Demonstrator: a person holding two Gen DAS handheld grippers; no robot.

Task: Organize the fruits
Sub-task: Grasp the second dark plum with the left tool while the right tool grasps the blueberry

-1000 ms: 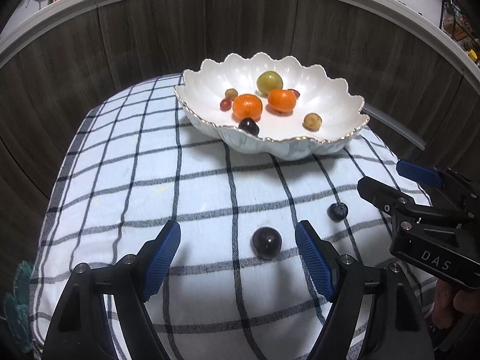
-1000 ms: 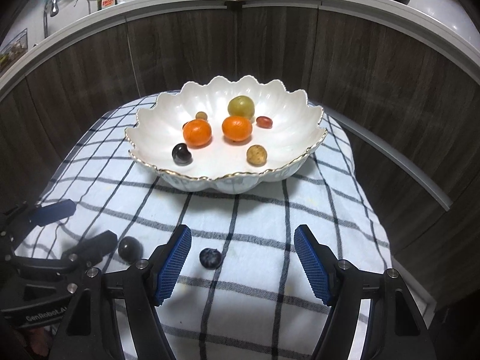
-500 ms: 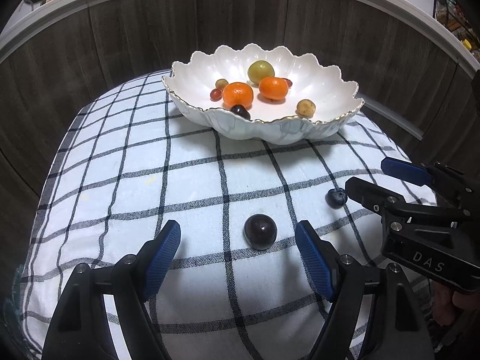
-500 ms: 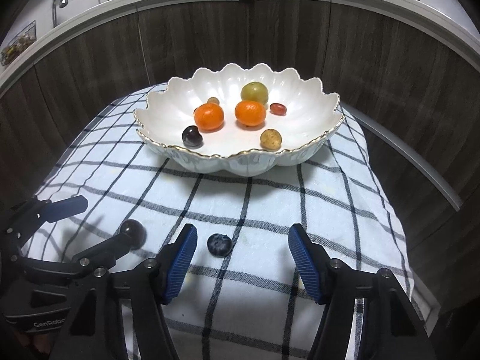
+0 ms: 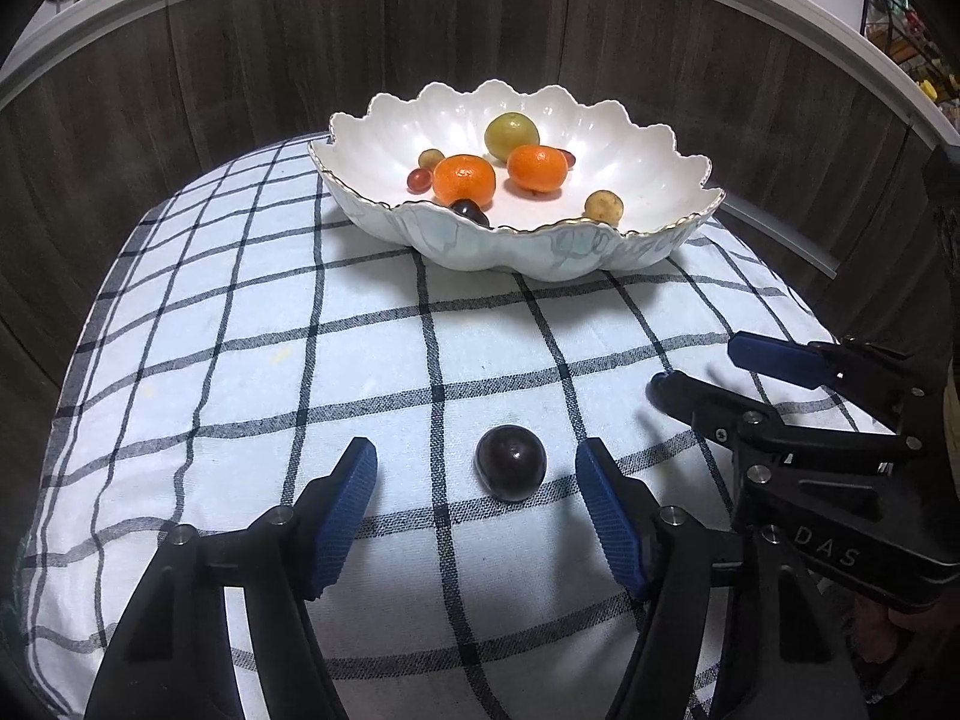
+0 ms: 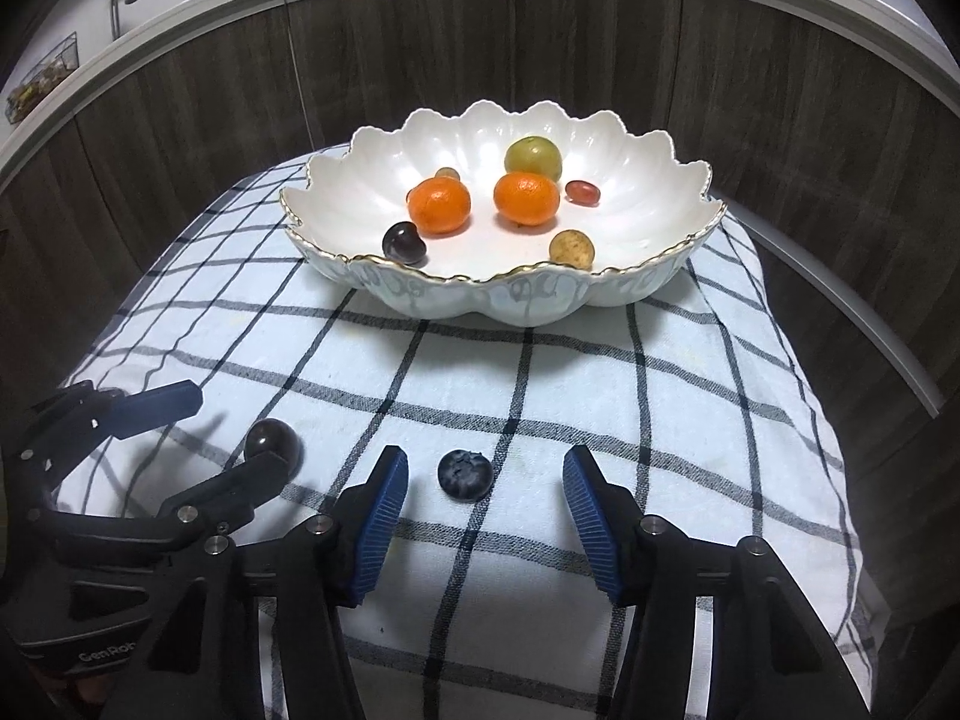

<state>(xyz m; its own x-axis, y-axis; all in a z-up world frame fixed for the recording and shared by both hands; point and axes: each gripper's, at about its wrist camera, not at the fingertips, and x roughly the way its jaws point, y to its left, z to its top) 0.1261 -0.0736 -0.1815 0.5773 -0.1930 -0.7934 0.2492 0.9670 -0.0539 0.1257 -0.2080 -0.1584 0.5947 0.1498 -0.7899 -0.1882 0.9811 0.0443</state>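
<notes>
A white scalloped bowl [image 5: 558, 252] [image 6: 528, 300] at the far side of the checked cloth holds two oranges, a green fruit, a dark grape and other small fruits. A dark grape [image 5: 510, 463] [image 6: 273, 441] lies on the cloth between the open fingers of my left gripper [image 5: 477, 480]. A blueberry [image 6: 464, 474] lies on the cloth between the open fingers of my right gripper [image 6: 485, 483]. The blueberry is hidden behind the right gripper [image 5: 714, 372] in the left wrist view. The left gripper [image 6: 216, 426] shows at the left of the right wrist view.
The checked cloth [image 5: 270, 360] [image 6: 690, 396] covers a small raised surface with edges dropping off left, right and near. Dark wood panels [image 5: 240, 72] stand close behind the bowl, with a counter edge above them.
Both grippers have moved forward and lower over the cloth. The grape and the blueberry now sit further in between the fingertips. Both stay open.
</notes>
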